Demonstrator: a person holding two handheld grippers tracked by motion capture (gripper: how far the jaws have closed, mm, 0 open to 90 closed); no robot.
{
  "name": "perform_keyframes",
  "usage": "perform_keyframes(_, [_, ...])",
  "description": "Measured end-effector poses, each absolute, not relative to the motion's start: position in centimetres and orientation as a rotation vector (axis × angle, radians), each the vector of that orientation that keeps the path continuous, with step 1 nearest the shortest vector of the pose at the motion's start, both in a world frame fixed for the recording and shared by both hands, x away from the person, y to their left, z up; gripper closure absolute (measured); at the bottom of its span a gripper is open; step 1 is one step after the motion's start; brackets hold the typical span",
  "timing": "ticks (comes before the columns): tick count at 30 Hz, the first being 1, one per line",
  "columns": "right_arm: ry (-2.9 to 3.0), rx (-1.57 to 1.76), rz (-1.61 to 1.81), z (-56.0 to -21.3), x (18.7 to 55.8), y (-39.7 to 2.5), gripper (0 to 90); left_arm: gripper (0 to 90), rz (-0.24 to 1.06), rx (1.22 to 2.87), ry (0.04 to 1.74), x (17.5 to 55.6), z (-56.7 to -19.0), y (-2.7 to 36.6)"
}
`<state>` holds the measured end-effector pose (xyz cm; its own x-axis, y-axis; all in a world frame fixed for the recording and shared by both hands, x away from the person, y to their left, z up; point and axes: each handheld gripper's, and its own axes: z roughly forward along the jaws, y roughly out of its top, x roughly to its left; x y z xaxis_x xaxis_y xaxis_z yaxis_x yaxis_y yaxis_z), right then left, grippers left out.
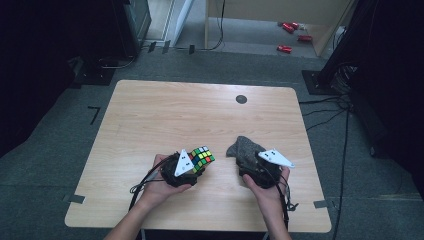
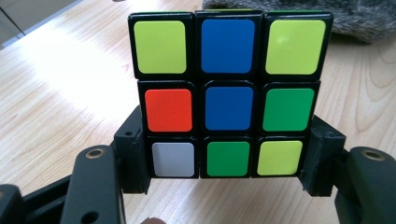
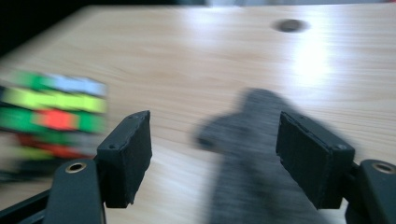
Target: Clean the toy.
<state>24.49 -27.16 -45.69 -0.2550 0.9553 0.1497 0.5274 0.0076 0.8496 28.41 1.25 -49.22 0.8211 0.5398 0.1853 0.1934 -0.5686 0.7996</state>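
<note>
A scrambled puzzle cube is held just above the wooden table, near its front. My left gripper is shut on it, the jaws pressing the lower sides of the cube; the face toward the camera shows blue, yellow-green, green, orange and white tiles. A grey fuzzy cloth lies to the right of the cube. My right gripper stands open over the cloth's near end. In the right gripper view the cloth lies blurred between the wide-apart jaws, and the cube is at the left.
A small dark round hole sits in the far part of the table. Beyond the table are grey carpet, cables, dark stands and red items on the floor. Wide bare wood lies ahead of both grippers.
</note>
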Motion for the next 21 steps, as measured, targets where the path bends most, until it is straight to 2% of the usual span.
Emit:
perform_keyframes(1, [1.83,1.535,1.022,-46.8,25.1,-28.0,26.3,35.0,0.524,2.164,0.541,28.5,-49.2,1.3])
perform_keyframes(6, [1.87,1.612,0.956,-48.4,25.7,-29.1,26.5,35.0,0.51,2.161,0.542,28.4,-49.2,1.3])
perform_keyframes(7, [1.916,1.63,0.88,-49.3,26.0,-29.2,31.6,35.0,0.507,2.158,0.543,28.4,-49.1,1.3])
perform_keyframes(14, [1.953,1.69,0.855,-50.7,26.3,-29.6,35.2,35.0,0.494,2.148,0.544,28.5,-48.9,1.5])
perform_keyframes(16, [1.959,1.712,0.878,-51.1,26.4,-29.9,37.9,35.0,0.495,2.149,0.544,28.5,-48.9,1.4])
perform_keyframes(17, [1.951,1.707,0.895,-51.2,26.3,-30.1,42.7,35.0,0.493,2.149,0.543,28.5,-48.9,1.4])
perform_keyframes(18, [1.951,1.707,0.895,-51.2,26.3,-30.1,42.7,35.0,0.492,2.147,0.544,28.5,-48.9,1.4])
perform_keyframes(19, [1.955,1.699,0.907,-51.2,26.2,-30.2,49.2,35.0,0.492,2.146,0.545,28.5,-48.9,1.3])
perform_keyframes(21, [1.956,1.695,0.911,-51.2,26.1,-30.2,52.7,35.0,0.491,2.145,0.544,28.5,-48.8,1.3])
